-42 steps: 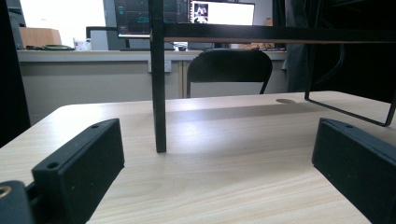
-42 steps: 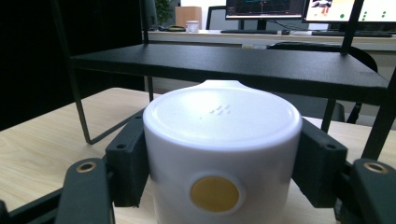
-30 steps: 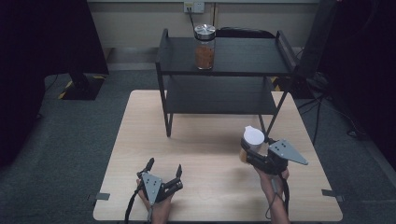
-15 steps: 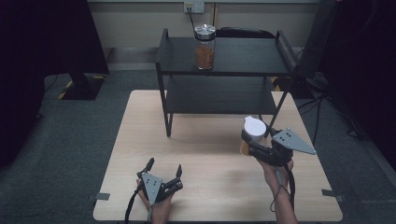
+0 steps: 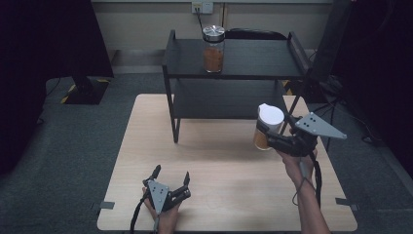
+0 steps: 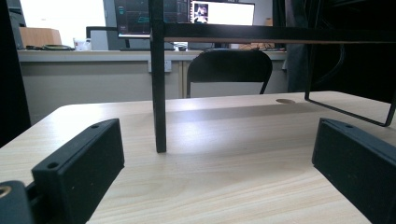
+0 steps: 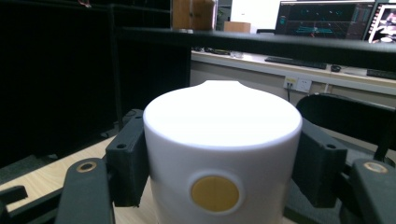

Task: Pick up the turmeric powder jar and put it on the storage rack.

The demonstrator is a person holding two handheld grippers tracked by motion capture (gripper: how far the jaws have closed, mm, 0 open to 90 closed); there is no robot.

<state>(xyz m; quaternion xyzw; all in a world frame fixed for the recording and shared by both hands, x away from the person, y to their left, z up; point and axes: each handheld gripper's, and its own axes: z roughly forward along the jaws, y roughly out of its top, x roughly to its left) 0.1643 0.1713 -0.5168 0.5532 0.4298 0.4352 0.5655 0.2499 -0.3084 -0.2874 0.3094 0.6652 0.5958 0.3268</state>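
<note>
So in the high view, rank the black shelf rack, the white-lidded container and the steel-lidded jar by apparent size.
1. Black shelf rack, by far the largest.
2. White-lidded container held in the right claw and the steel-lidded jar: these look alike; the container sits nearer the camera, so no ranking.

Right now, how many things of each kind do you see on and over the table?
Jars: 2, one with a metal lid on the rack, one with a white lid in the right gripper.
Racks: 1.
Grippers: 2, with the left gripper.
Total: 5.

Dim room, dark corners; bright monitors [image 6: 219, 11] glare; white lid [image 7: 222, 116] overexposed.
</note>
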